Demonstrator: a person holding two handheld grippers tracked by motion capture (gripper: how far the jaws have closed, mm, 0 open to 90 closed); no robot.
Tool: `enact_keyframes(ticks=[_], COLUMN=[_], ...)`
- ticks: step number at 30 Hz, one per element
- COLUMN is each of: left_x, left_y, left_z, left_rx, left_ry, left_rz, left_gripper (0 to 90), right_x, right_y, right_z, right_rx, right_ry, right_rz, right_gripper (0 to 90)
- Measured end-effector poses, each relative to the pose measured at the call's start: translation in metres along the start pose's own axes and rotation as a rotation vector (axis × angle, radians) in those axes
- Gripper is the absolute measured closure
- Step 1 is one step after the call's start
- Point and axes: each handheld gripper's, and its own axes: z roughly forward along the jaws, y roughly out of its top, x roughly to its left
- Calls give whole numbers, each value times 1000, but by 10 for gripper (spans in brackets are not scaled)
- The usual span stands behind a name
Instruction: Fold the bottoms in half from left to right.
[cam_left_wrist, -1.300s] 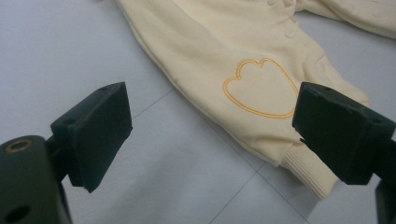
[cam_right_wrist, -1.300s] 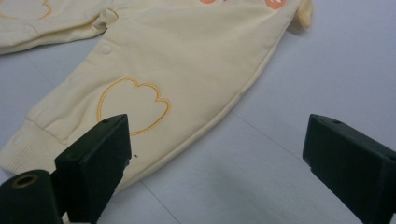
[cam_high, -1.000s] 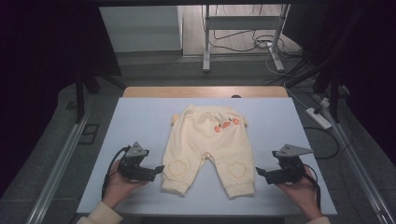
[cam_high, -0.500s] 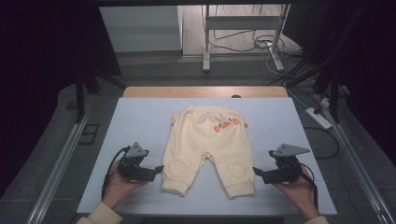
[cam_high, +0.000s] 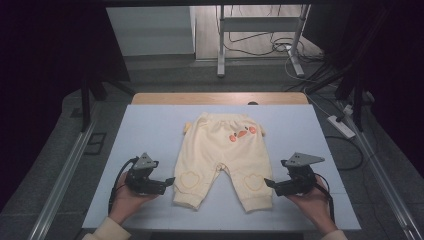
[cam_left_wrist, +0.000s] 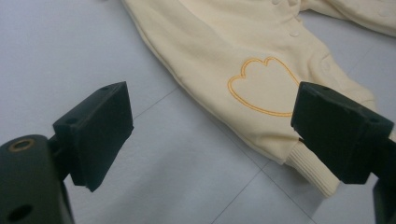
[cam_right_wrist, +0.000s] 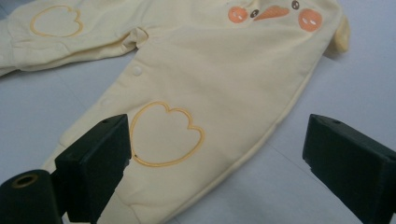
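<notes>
Power strip (cam_high: 341, 126) on the floor far right. Cream baby pants (cam_high: 220, 155) lie flat mid-table (cam_high: 150, 125), duck face near the waistband; left gripper (cam_high: 167, 182) and right gripper (cam_high: 270, 184) flank them, jaws spread, empty.

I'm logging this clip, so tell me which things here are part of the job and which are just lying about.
Part of the job:
baby trousers, spread flat on the table
left tool, open beside one leg cuff
right tool, open beside the other leg

Just lying about:
power strip on the floor
cables on the floor
metal stand
</notes>
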Motion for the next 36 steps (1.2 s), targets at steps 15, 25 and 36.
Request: enact_keyframes(ticks=[15, 25, 36], left_x=[0, -1, 0], left_y=[0, 0, 0], left_z=[0, 0, 0], left_rx=[-1, -1, -1], left_ry=[2, 2, 2], left_rz=[3, 3, 2], left_gripper=[128, 128, 129], right_x=[15, 25, 36], right_y=[14, 21, 30], right_z=[17, 28, 39], right_rx=[-6, 4, 7], right_ry=[39, 61, 92], right_rz=[-22, -42, -61], right_gripper=[82, 83, 83])
